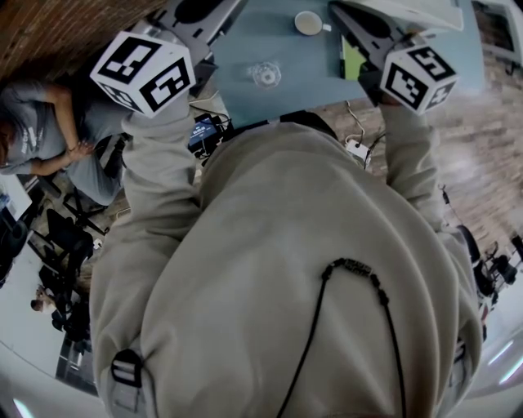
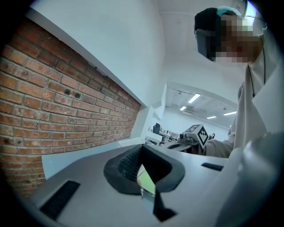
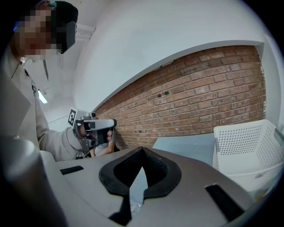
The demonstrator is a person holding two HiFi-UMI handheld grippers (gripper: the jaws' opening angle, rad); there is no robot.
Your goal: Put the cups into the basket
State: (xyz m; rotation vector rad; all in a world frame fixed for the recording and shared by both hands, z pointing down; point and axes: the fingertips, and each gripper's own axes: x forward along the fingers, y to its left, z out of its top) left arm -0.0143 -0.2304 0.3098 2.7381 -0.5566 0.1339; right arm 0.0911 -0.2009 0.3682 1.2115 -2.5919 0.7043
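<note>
In the head view a white cup (image 1: 309, 23) stands at the far side of the blue-grey table (image 1: 286, 49), and a clear glass cup (image 1: 265, 75) stands nearer to me. Both grippers are held above the table's near edge, the left marker cube (image 1: 143, 72) left of the cups and the right marker cube (image 1: 418, 76) to their right. My left gripper (image 2: 143, 146) has its jaws together with nothing in them. My right gripper (image 3: 142, 150) is shut and empty too. The white perforated basket (image 3: 248, 150) stands at the right of the table, ahead of the right gripper.
A red brick wall (image 3: 199, 97) runs behind the table. A green sheet (image 1: 353, 61) lies on the table under the right gripper. A seated person (image 1: 49, 139) and chairs are on the floor to my left. Cables and a white plug (image 1: 357, 148) lie below the table's edge.
</note>
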